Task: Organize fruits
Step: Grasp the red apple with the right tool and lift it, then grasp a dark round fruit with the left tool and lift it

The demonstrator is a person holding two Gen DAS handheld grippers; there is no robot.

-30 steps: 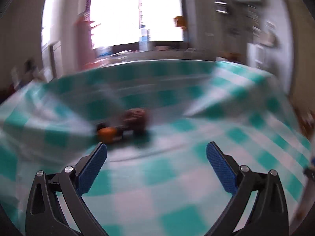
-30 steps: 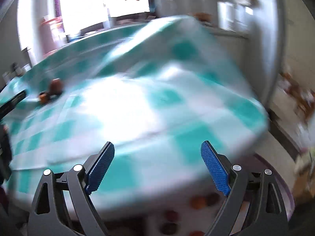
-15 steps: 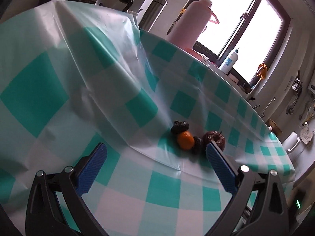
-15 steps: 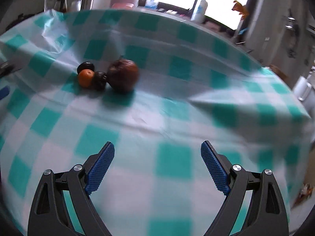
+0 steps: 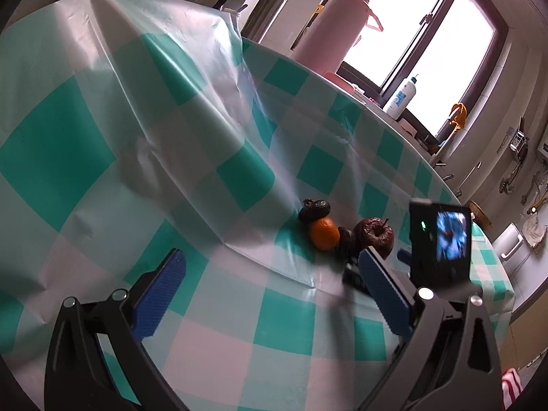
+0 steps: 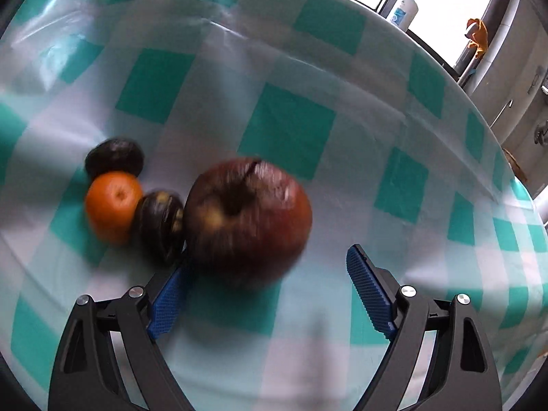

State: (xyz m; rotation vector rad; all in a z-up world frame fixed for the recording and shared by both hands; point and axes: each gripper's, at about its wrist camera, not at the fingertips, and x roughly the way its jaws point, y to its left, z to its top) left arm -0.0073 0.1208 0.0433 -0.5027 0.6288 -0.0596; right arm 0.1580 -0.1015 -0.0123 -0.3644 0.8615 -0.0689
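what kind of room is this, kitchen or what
Most likely a home kitchen or dining corner: a table under a green checked tablecloth, a pink thermos jug and a steel flask by the window, and utensils hanging on the wall.

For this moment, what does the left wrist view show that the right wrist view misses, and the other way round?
Only the left wrist view: the pink thermos, the steel flask, and the right gripper's camera body with its lit screen beside the fruit. Only the right wrist view: the right gripper, jaws open and just closing a little, around the near side of the apple without pressing it. Both: the apple, orange, two dark fruits, checked tablecloth, white bottle.
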